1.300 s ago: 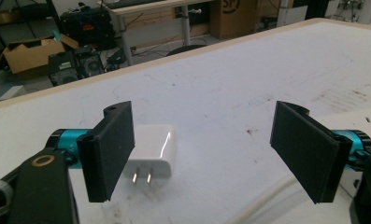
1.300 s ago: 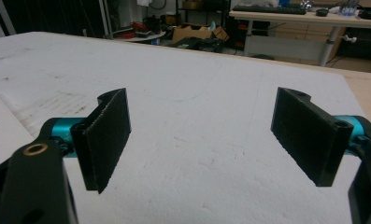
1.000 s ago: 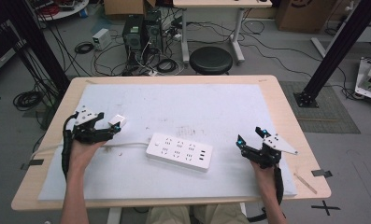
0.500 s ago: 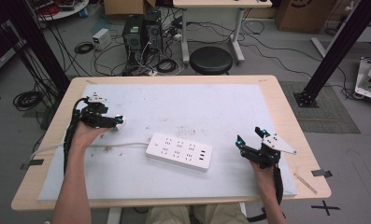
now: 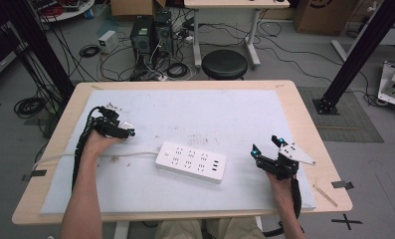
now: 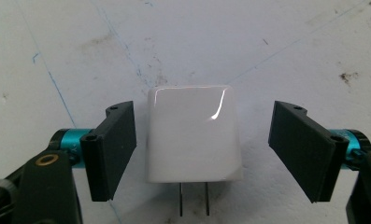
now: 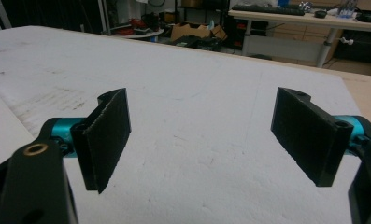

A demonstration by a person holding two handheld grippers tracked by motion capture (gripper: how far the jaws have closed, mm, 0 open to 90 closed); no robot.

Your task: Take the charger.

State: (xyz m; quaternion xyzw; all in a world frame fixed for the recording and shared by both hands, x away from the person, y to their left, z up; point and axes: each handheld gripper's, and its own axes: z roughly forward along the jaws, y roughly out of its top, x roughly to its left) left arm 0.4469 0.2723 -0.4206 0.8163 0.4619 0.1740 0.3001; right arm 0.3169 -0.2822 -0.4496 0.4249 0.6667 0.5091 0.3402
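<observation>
The left tool stands wide around the white plug adapter lying on the surface at nine o'clock of the power strip, so the grasp seems in hand and next calls for closing; the right tool waits wide, empty.

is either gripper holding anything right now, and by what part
Nothing is held. The left gripper stands open around the white plug without touching it; the right gripper is open over bare table.

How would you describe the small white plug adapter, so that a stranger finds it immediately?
On the white mat covering the table, look at the left side, between the open jaws of the left tool. The adapter is a glossy white cube with two metal prongs, much smaller than the long power strip.
</observation>
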